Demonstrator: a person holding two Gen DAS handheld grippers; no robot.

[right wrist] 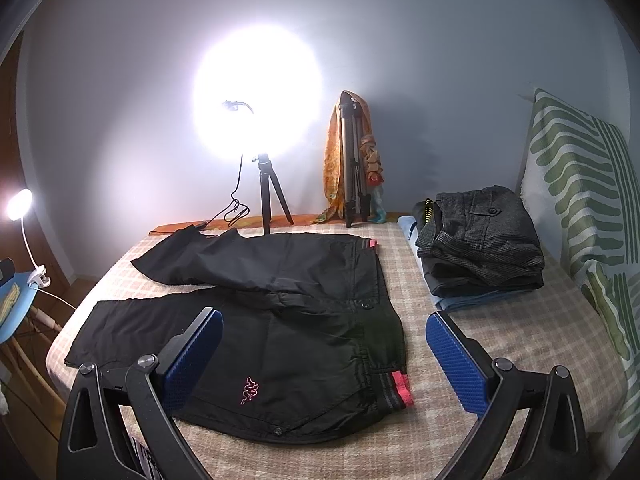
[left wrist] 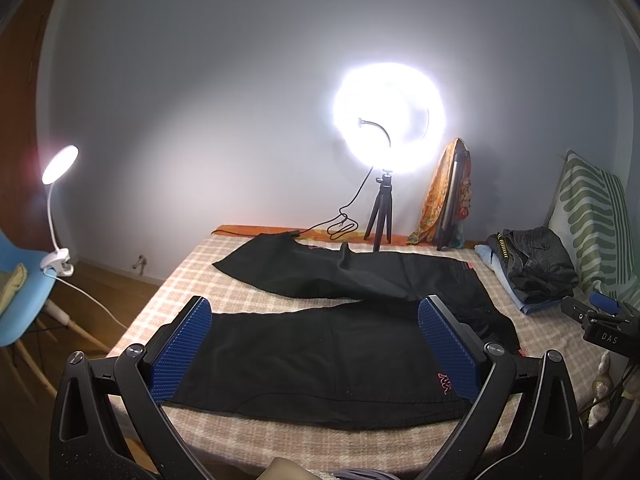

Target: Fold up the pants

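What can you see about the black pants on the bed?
The black pants look like thin, slightly shiny fabric. They lie flat and unfolded on the checked bedspread, legs spread in a V toward the left. There is a pink logo near the hip, a pink-and-grey striped waistband and snap buttons. Both open claws hover above; neither touches them.
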